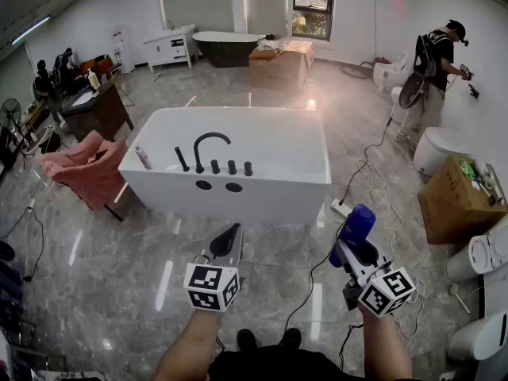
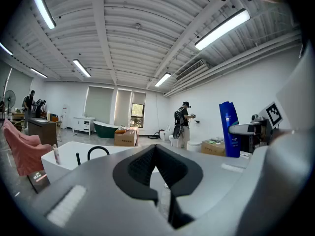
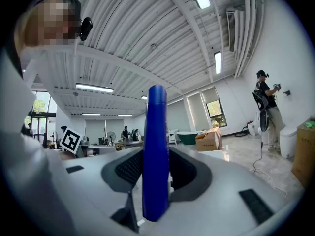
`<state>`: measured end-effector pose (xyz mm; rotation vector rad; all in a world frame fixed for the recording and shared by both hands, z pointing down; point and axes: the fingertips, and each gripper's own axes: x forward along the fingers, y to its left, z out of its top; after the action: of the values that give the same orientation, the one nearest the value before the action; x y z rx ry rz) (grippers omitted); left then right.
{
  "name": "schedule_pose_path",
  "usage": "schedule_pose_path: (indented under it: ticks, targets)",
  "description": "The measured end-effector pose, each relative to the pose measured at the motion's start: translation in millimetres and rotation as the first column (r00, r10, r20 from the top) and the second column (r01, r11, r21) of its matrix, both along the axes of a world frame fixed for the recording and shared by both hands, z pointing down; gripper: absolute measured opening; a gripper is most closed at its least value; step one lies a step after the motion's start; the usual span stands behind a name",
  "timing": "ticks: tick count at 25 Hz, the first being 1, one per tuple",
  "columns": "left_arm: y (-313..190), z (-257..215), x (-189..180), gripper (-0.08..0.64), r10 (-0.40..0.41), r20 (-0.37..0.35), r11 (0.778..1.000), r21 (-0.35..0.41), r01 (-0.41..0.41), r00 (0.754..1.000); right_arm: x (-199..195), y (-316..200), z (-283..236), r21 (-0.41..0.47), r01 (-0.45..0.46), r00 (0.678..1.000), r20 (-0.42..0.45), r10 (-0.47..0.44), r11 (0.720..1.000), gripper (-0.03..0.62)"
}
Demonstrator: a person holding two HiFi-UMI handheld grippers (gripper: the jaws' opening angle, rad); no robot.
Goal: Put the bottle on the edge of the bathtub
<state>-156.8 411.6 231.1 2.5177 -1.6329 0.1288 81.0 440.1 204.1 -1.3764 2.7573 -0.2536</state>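
Observation:
A tall blue bottle stands upright between the jaws of my right gripper, which is shut on it. In the head view the blue bottle shows at the tip of the right gripper, held in the air over the floor, short of the white bathtub. From the left gripper view the bottle appears at the right. My left gripper is shut with nothing in it, also short of the tub. The tub's near rim carries a black faucet with knobs.
A small bottle stands on the tub's left rim. Pink armchairs sit left of the tub. A cardboard box and white toilets are at the right, with cables and a power strip on the floor. A person works at the far right wall.

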Motion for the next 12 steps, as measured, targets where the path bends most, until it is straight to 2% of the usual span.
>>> schedule_pose_path:
  ticks: [12]
  targets:
    - [-13,2,-5,0.009,-0.078,0.002,0.997,0.021,0.078,0.997,20,-15,4,0.013,-0.022,1.0,0.017,0.022,1.0,0.16]
